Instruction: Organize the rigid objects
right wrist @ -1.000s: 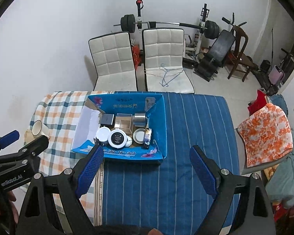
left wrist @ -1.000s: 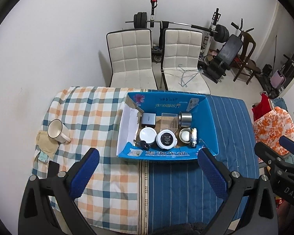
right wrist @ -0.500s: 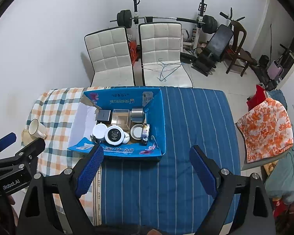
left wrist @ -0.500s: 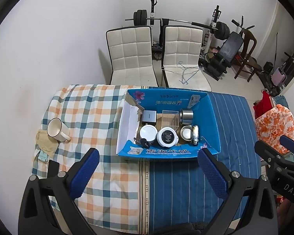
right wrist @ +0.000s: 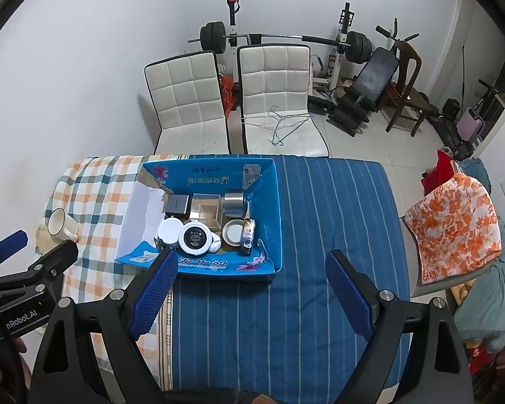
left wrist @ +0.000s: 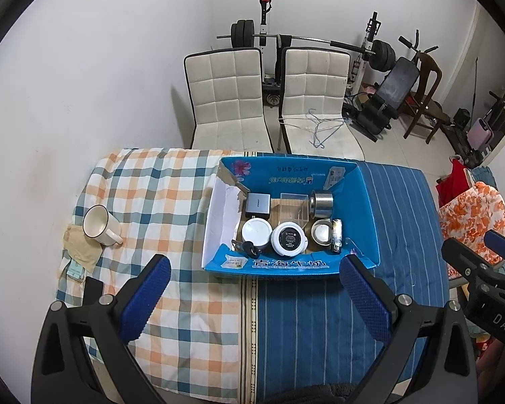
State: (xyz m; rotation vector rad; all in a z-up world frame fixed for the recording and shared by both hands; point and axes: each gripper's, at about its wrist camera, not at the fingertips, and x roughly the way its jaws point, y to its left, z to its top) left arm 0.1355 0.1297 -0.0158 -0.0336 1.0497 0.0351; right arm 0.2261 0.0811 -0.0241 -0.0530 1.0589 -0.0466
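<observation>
A blue cardboard box [left wrist: 360,202] [right wrist: 269,208] sits mid-table. It holds several rigid objects: a grey square case [left wrist: 258,203], a clear plastic box [left wrist: 291,210], a steel cup [left wrist: 321,203], a white jar [left wrist: 256,232], a black-lidded round tin [left wrist: 289,238], a small tin [left wrist: 321,231] and a dark key fob [left wrist: 251,248]. A white mug [left wrist: 99,226] [right wrist: 61,225] lies on its side at the table's left. My left gripper [left wrist: 252,286] is open and empty, high above the near edge. My right gripper [right wrist: 250,281] is open and empty, also high.
The table has a checked cloth [left wrist: 144,202] on the left and a striped blue cloth [left wrist: 320,320] on the right. Two white chairs [left wrist: 229,101] stand behind it, with gym gear [left wrist: 380,57] beyond. An orange floral cloth [right wrist: 454,225] drapes a seat at right.
Both grippers have risen and pulled back a little, so the box and table sit lower and smaller in view. Both stay open and empty. No object on the table moved.
</observation>
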